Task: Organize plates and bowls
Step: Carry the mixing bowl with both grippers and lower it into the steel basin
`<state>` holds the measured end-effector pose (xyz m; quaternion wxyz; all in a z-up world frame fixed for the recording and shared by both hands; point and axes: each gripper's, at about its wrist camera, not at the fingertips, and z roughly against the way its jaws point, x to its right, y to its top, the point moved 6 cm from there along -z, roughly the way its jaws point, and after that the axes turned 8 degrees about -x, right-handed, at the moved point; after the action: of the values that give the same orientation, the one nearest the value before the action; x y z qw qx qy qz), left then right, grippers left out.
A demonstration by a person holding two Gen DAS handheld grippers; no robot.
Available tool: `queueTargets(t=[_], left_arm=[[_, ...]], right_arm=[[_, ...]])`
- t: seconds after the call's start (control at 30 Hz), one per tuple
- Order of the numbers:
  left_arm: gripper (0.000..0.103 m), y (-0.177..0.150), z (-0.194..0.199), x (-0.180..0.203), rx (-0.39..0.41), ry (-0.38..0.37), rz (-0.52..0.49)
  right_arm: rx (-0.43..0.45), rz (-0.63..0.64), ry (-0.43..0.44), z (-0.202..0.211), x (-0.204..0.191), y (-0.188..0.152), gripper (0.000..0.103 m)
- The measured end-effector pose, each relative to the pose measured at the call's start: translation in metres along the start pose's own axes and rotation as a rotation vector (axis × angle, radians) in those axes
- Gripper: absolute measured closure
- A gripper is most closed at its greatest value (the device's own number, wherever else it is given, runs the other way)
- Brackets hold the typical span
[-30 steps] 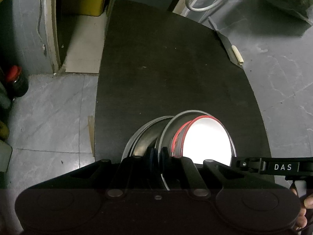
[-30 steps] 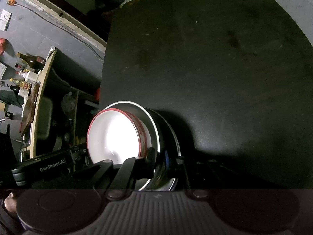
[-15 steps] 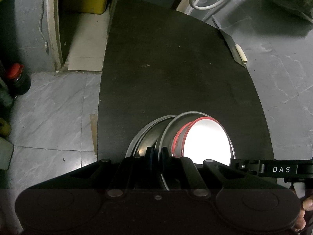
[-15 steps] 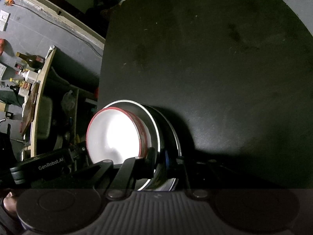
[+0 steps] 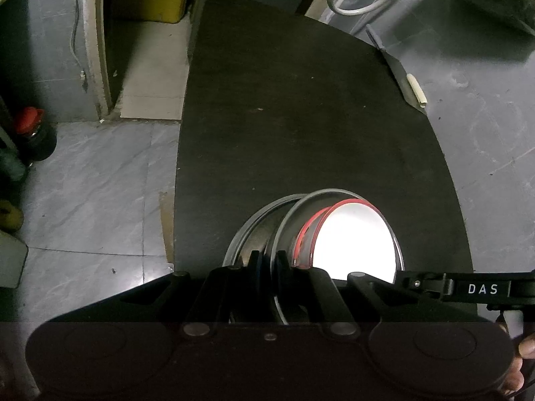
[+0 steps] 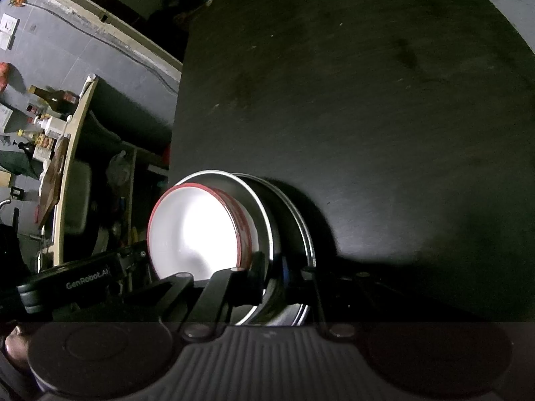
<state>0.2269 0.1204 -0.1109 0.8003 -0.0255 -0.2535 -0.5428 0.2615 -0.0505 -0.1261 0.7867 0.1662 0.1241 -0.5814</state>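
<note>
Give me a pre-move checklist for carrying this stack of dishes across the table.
1. Left gripper shut on steel plate rim: ok.
2. Right gripper shut on the rim's other side: ok.
3. White bowl seated inside the plate: ok.
4. Second steel dish nested behind the plate and held too: cannot tell.
5. Black table bare ahead: ok.
6. Stack lifted off the table: cannot tell.
</note>
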Motion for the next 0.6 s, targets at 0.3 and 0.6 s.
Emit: queueTargets(t=[0.3,0.6], left_arm=[[0.096,0.0010,0.0003,-0.0018,0.000,0.004,0.004],[0.096,-0.0009,0.0041,-0.0061,0.006,0.025,0.010]], right_arm=[[-0.003,0.006,0.006,-0.0025,-0.0018,0.0012,0.091],[-0.020,0.019,0.020,-0.0054,-0.0041,-0.0001,0.091]])
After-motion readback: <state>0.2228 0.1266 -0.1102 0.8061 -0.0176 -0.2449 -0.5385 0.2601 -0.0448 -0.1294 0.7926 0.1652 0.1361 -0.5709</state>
